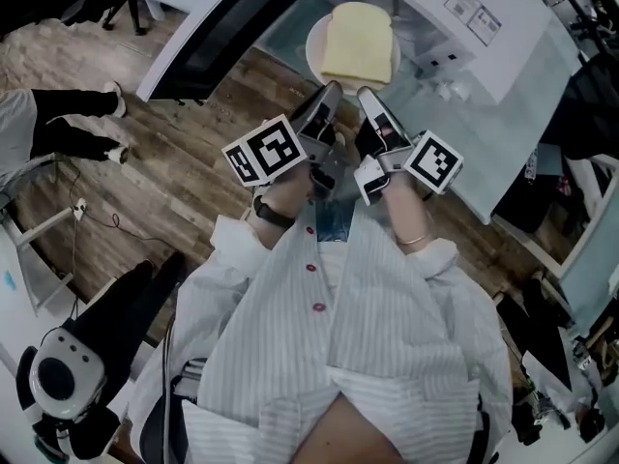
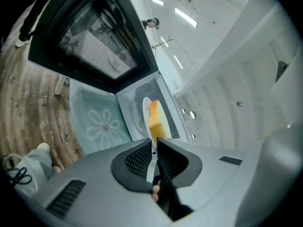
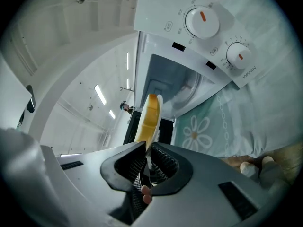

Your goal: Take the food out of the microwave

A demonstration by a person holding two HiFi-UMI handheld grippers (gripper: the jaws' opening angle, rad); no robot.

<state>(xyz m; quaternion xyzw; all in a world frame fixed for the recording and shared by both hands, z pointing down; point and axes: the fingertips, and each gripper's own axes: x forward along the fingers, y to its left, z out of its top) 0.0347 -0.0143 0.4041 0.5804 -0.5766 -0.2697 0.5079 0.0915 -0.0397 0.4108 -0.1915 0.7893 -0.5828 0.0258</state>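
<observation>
A white plate (image 1: 313, 54) carries a pale yellow slab of food (image 1: 358, 43). It hangs in front of the open white microwave (image 1: 479, 29), above the teal cloth. My left gripper (image 1: 327, 97) and right gripper (image 1: 369, 101) are side by side, each shut on the plate's near rim. In the left gripper view the plate (image 2: 146, 111) stands edge-on with the food (image 2: 155, 119) beyond the left gripper (image 2: 154, 144). The right gripper view shows the same plate (image 3: 159, 100) and food (image 3: 148, 117) just past the right gripper (image 3: 146, 150), with the microwave cavity (image 3: 171, 85) behind.
The microwave door (image 1: 221, 29) swings open to the left. Two control knobs (image 3: 202, 21) sit on its front panel. A flowered teal tablecloth (image 2: 98, 126) covers the table. A person's feet (image 1: 79, 135) and a grey device (image 1: 58, 380) are on the wooden floor at left.
</observation>
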